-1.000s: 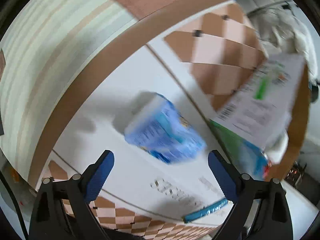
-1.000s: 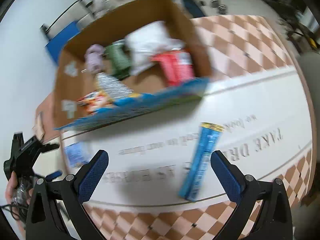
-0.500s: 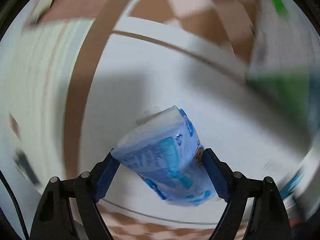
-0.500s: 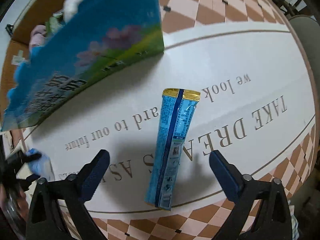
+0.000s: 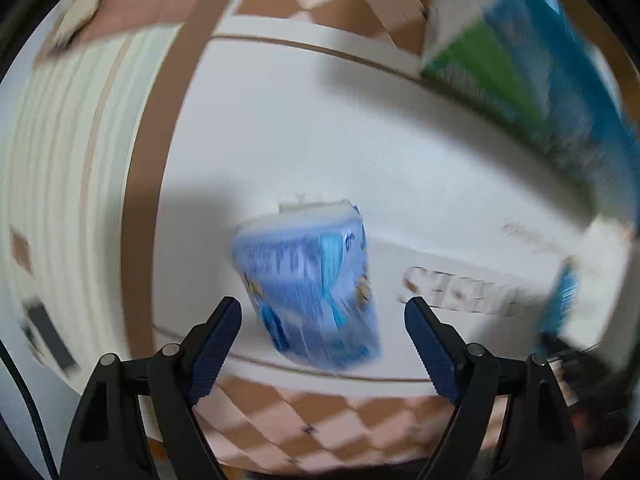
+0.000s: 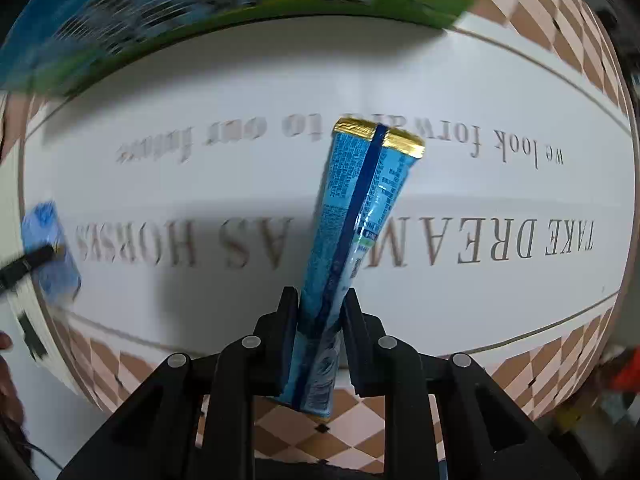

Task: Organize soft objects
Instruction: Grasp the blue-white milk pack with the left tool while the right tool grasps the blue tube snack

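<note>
Between the fingers of the right gripper (image 6: 320, 312) the long blue packet (image 6: 352, 240) is now pinched at its near end; half a second ago it lay free on the white mat (image 6: 480, 92) between wide jaws. The left gripper (image 5: 322, 320) is open wide again, the blue tissue pack (image 5: 308, 284) loose between and just ahead of its fingers. So the packet seems ready to lift; the tissue pack is not yet secured.

Open white tabletop (image 6: 500, 312) around the held packet (image 6: 352, 216); printed box (image 6: 240, 4) looming behind; tissue pack (image 6: 50, 252) far left
</note>
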The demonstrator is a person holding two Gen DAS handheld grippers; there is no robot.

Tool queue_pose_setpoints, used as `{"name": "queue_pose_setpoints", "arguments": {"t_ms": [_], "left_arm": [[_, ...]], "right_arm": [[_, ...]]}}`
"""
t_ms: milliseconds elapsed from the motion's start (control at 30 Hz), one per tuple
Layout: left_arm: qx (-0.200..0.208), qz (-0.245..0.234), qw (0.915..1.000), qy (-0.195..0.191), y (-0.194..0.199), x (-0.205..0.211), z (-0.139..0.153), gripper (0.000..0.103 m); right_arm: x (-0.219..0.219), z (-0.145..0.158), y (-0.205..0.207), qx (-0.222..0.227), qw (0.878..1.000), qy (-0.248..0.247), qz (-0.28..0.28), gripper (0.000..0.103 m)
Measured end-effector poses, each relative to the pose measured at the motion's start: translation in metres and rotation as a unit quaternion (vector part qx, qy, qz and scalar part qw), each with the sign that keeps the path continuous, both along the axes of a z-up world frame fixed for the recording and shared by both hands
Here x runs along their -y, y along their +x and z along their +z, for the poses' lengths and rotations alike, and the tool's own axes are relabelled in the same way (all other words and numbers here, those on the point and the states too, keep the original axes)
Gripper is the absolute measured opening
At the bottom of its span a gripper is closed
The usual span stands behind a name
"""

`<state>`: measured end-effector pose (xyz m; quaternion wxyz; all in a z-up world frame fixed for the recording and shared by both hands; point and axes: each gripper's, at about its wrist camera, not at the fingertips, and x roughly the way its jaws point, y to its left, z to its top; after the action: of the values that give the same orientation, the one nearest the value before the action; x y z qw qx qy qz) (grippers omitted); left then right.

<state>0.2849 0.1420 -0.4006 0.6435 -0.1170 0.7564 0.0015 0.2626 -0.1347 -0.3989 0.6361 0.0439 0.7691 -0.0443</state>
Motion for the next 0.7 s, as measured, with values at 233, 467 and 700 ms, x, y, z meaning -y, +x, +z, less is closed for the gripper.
{"name": "queue_pose_setpoints", "arguments": {"t_ms": [233,467,700], "left_arm": [[-0.041,0.099,0.9933,-0.045,-0.01,-0.022,-0.025,0.083],[-0.042,0.003,0.9984,0.037,-0.014,0.011,-0.05,0.085],[0.002,-0.086,0.9939,0.069,-0.035,0.061,-0.039,0.057]], "right_arm": [[-0.01,-0.001,-0.007,-0.003,1.0,0.003,0.009,0.03],[-0.027,-0.013,-0.012,-0.012,1.0,-0.018,0.011,0.041],[-0.03,-0.029,-0.028,-0.032,0.999,-0.012,0.005,0.04]]}}
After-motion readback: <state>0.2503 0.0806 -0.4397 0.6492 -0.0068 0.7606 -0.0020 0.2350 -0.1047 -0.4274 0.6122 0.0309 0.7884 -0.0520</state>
